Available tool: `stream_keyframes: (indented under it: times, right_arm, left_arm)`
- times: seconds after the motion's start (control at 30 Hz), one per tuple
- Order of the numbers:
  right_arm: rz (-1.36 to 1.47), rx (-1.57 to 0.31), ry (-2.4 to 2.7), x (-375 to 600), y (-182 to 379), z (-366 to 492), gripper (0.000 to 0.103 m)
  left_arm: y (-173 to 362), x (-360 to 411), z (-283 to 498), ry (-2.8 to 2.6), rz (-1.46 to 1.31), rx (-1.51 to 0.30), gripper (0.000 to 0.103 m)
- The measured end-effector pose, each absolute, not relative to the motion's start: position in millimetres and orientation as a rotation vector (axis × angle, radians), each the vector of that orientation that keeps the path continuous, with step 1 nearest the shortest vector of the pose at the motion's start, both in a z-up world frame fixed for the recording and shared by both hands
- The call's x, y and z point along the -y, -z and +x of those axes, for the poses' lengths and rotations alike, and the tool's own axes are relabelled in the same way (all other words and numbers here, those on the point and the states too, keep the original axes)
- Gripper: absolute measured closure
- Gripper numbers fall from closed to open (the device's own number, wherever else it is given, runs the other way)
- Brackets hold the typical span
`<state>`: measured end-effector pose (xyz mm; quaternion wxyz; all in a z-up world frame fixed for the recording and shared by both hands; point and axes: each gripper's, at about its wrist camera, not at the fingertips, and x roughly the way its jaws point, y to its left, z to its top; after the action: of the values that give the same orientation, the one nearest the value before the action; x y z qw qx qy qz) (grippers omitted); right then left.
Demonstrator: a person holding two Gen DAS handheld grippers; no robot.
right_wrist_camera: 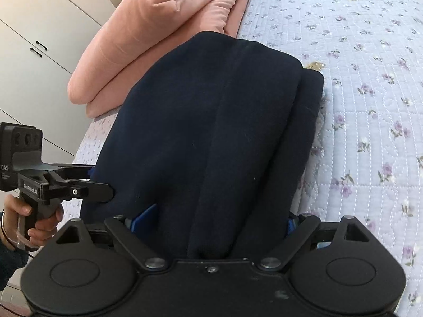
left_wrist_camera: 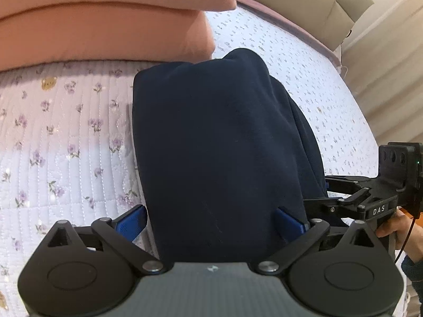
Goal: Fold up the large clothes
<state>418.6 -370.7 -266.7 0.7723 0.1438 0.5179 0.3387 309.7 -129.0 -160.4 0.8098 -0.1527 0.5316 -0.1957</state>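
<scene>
**Both grippers at the near edge of a thick navy bundle**

Left gripper (left_wrist_camera: 211, 222): blue fingers (left_wrist_camera: 132, 223) spread wide, one at each side of the navy garment (left_wrist_camera: 219, 145); whether they press it, I cannot tell. Right gripper (right_wrist_camera: 211, 224): fingers (right_wrist_camera: 144, 218) likewise spread, straddling the same near edge.

Garment lies folded in several layers on the bed (right_wrist_camera: 370, 105), its far end just beside the peach duvet (right_wrist_camera: 148, 34).

Judgement: soft, heavy fleece, limp, not slippery. Best taken through all layers at the near corners, or the inner folds slide out.
</scene>
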Motion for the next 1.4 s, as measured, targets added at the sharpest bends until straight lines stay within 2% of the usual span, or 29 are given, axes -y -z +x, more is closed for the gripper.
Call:
stream_keyframes:
  times: [0.3, 1.4]
  right_arm:
    - [0.279, -1.130, -0.760, 364.2, 264.0, 421.2, 0.000]
    - [0.236, -1.112, -0.751, 346.6, 264.5, 417.4, 0.000]
  left_arm:
    - [178.5, 123.2, 313.2, 0.465, -0.389, -1.133, 0.000]
    - [187.9, 123.9, 304.8, 0.479, -0.330, -1.047, 0.000]
